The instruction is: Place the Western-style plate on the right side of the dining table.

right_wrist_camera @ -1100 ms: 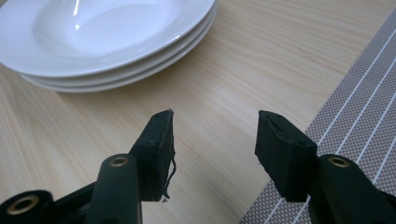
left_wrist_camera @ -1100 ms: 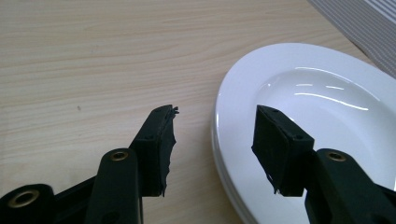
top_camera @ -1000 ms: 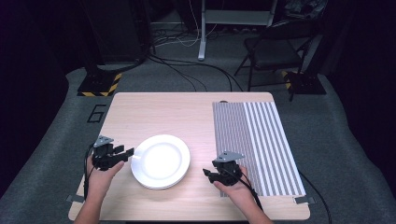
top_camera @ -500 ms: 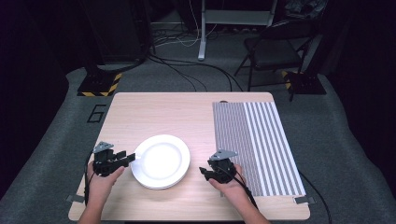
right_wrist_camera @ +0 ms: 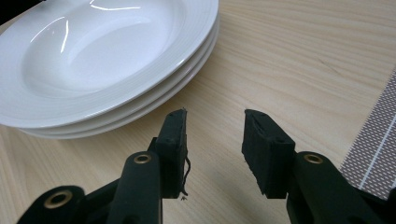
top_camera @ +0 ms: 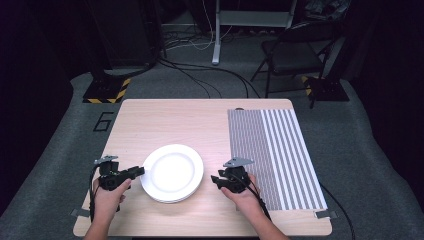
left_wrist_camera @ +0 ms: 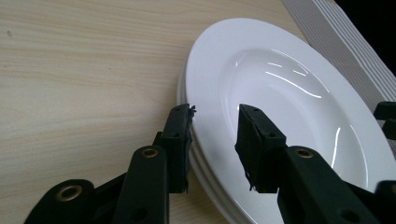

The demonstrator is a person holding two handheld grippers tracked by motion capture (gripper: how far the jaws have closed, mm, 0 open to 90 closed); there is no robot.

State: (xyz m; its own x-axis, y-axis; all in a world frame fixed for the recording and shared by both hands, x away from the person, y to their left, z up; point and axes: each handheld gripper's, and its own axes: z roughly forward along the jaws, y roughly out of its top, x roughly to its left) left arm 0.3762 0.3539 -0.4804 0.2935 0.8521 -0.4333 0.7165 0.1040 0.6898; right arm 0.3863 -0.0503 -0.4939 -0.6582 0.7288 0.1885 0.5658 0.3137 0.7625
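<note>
Plates point(top_camera: 172, 173) are the job here, a stack of three white ones sitting near the front edge of the table point(top_camera: 165, 120), between the two hands. Left gripper point(top_camera: 131, 172) is right at the stack's left rim. In the left gripper view its jaws straddle the top plate's rim, one outside, one over the inside, and they've just been closing, but there's a visible gap, so I wouldn't call it a grip yet. Right gripper point(top_camera: 215, 179) sits just beside the stack's right edge with nothing between its jaws. Those have been narrowing too and are about half open over bare wood.

My read: this is the grab stage, not the lift. Next move needs the left jaws to pinch onto that top rim only, and the right one to slide in and catch the opposite rim.

Plates look glossy, deep-welled, with wide, faintly ridged rims. Slippery stuff. Farther right lies a striped mat point(top_camera: 272, 150), well apart from the stack.
</note>
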